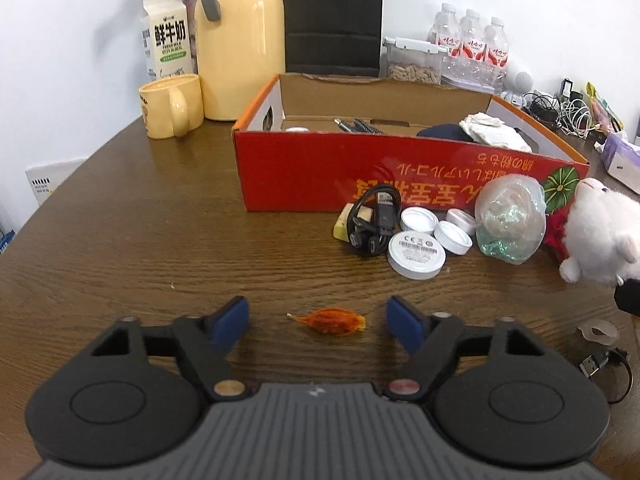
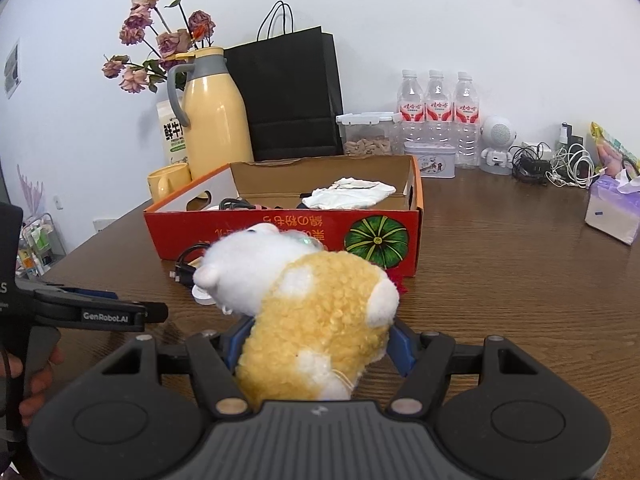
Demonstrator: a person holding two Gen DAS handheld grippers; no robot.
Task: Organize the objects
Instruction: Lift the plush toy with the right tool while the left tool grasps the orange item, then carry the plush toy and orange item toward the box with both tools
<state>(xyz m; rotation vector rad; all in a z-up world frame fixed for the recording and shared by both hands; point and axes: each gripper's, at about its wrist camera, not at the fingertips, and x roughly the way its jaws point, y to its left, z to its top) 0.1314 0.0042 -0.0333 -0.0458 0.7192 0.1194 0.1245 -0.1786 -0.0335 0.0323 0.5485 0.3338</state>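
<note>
Left gripper (image 1: 316, 320): your jaws stand apart around the orange wrapper (image 1: 331, 321) on the bench (image 1: 160, 240), not touching it.
Right gripper (image 2: 316, 346): your jaws clamp the plush (image 2: 316, 320), before the box (image 2: 280, 236).

Bare brown wooden table (image 1: 140, 232) lay open across the left and lower middle of my left view. A red open cardboard box (image 1: 360, 176) blocked the centre, white round lids (image 1: 418, 254) cluttering right.

Dark wooden table (image 1: 140, 220) against plain white wall (image 2: 440, 20)
</note>
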